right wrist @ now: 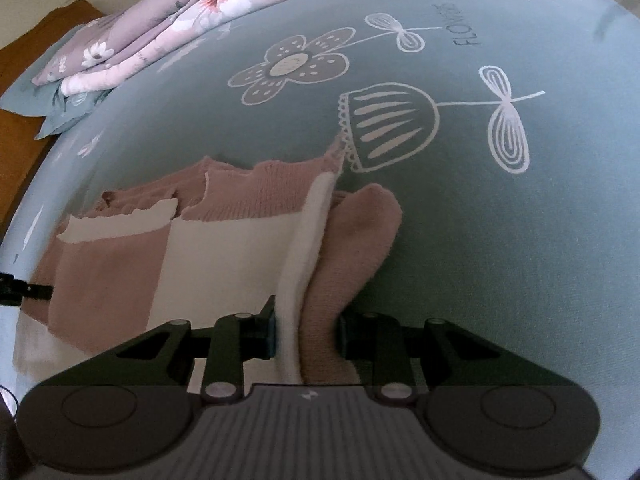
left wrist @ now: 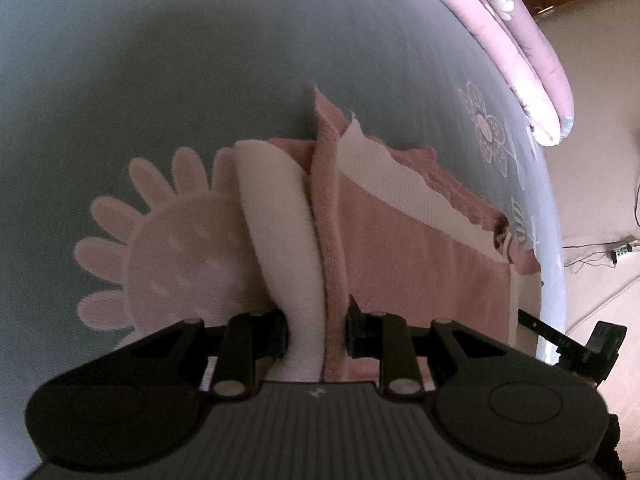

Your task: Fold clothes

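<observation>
Left wrist view: left gripper (left wrist: 316, 334) nearest the lens; jaws clamped on a bunched fold of the sweater (left wrist: 400, 240), one cream layer and one pink layer pinched together between the black pads

Left grip detail: cream fold runs up and to the left from the jaws; pink ribbed edge runs straight up beside it, touching it

Right wrist view: right gripper (right wrist: 306, 334) nearest the lens; jaws closed onto a cream-and-pink fold of the same sweater (right wrist: 224, 248); cloth fills the gap between the pads; only the rim of the right pad shows, contact there hard to judge

Right grip detail: pink rounded fold bulges out to the right of the jaws; cream edge stands up just left of it

Sweater position: lies on the bed sheet (right wrist: 500, 220), spread between the two grippers; pink body with a broad cream band; scalloped pink edge on the far side

Sheet markings, left view: large pale pink sun-like flower print (left wrist: 160, 248) partly under the cream fold; outlined flower (left wrist: 486, 128) further right

Sheet markings, right view: dark-petalled flower print (right wrist: 290, 65) and a bell-shaped bloom (right wrist: 390, 124) beyond the sweater; lettering further off, too small to read surely

Far edge: folded floral quilt (right wrist: 168, 28) along the far side of the bed; brown wood (right wrist: 16, 132) at left

Floor, left view: pale floor (left wrist: 600, 152) beyond the bed edge; a cable and small device (left wrist: 618, 250) lying on it
</observation>
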{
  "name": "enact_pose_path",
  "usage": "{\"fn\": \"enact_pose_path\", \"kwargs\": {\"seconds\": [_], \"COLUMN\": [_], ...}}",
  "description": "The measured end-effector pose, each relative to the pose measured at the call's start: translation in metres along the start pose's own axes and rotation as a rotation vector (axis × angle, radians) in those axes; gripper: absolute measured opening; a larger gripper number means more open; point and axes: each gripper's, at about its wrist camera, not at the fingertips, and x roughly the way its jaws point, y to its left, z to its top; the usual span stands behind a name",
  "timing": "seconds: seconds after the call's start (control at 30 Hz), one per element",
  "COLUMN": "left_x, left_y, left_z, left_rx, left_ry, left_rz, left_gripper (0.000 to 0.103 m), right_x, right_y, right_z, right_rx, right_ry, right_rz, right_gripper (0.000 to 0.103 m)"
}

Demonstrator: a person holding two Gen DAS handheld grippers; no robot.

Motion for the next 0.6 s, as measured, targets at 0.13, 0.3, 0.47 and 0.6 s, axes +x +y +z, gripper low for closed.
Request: {"fn": "enact_pose_path", "kwargs": {"seconds": [0.13, 0.3, 0.47, 0.6], "left_x": [0.001, 0.001, 0.001, 0.001], "left_y": [-0.004, -0.01, -0.014, -0.017], "left_z": [0.001, -0.005, -0.008, -0.007], "left_rx": [0.007, 0.015, 0.017, 0.018], "left_ry": [-0.009, -0.058, -0.097, -0.109], "left_rz": [0.012, 0.031, 0.04, 0.051], "left_gripper": [0.025, 0.022, 0.021, 0.021], "right_x": [0.0, 0.002, 0.002, 0.0], "right_y": [0.009, 0.018, 0.018, 0.024], "right_z": [-0.001, 0.0, -0.001, -0.001], "right_rx": [-0.011, -0.004, 0.013, 0.024], "right_ry": [-0.004, -0.004, -0.013, -0.025], "right_rz": [-0.042, -0.092, -0.1, -0.124], "right_gripper": [0.03, 0.031, 0.031, 0.026]}}
